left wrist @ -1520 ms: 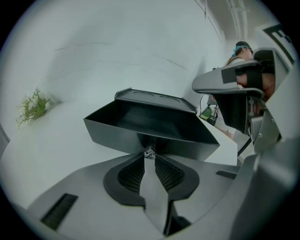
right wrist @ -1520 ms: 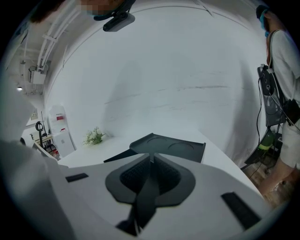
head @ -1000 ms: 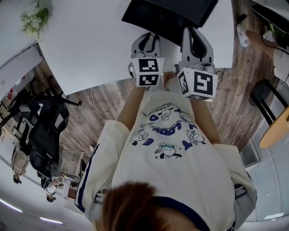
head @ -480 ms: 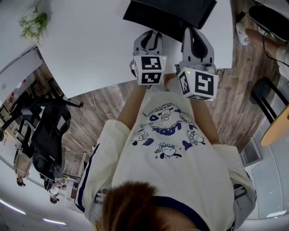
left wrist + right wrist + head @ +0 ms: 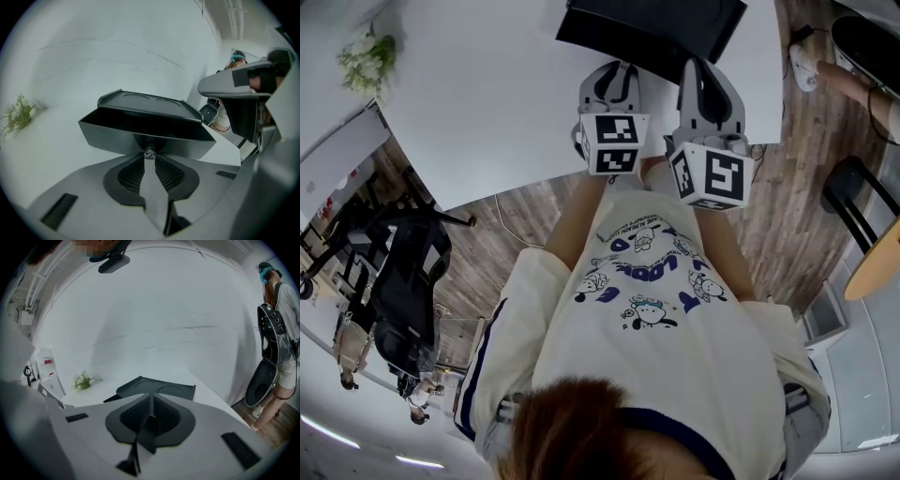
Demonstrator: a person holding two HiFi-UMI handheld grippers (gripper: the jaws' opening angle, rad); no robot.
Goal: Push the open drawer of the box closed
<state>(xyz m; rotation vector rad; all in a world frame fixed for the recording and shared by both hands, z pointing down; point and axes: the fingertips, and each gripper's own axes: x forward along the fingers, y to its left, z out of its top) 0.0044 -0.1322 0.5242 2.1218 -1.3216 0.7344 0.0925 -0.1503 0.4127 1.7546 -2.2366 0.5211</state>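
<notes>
The black box (image 5: 652, 33) sits at the far side of the white worktop (image 5: 487, 94). Its open drawer (image 5: 117, 138) is pulled out toward the person and lies straight ahead of the left gripper (image 5: 149, 157), whose jaws are narrowed and appear to pinch the small metal knob (image 5: 149, 151) at the middle of the drawer front. The front's long axis runs crosswise to that gripper, so I judge the closing push goes straight ahead, away from the person. The right gripper (image 5: 151, 404), closed with nothing between its jaws, is short of the box and less well placed.
</notes>
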